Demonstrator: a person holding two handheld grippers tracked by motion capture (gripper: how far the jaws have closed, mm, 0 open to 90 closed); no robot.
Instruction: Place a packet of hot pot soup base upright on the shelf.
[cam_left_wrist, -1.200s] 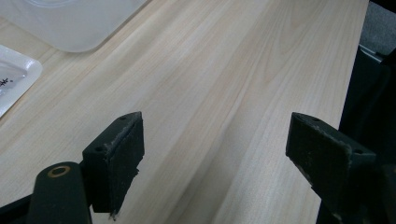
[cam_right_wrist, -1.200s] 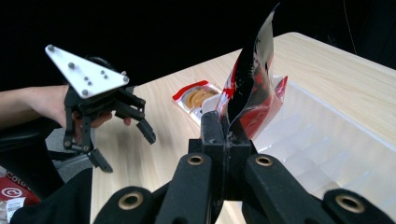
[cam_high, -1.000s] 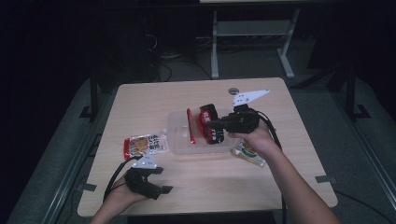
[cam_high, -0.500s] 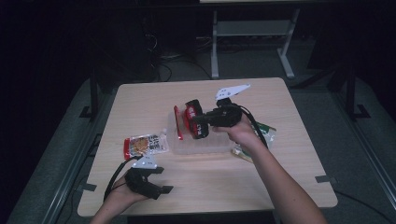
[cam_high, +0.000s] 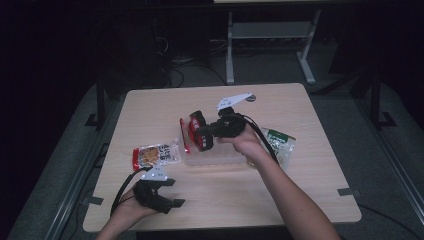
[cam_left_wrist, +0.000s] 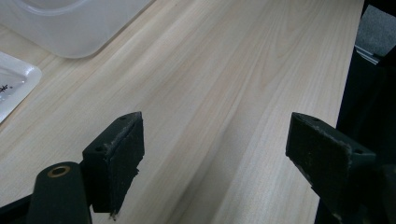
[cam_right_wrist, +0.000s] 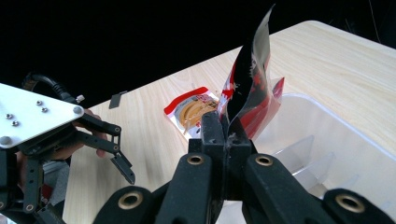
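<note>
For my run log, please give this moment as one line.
right gripper: shut on red packet | above clear bin | left gripper: open

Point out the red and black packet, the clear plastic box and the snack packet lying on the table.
red and black packet (cam_high: 196, 131), high view, its middle.
clear plastic box (cam_right_wrist: 345, 135), right gripper view, its wall.
snack packet (cam_high: 152, 155), high view, its middle.

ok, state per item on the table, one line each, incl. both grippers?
right gripper: shut on red-black packet, above the bin
red-black packet: held by its edge, hanging clear
clear bin: open, no lid, on the table
snack packet: flat on the table, left of the bin
green packet: flat on the table, right of the bin
left gripper: open, nothing between its jaws
</note>
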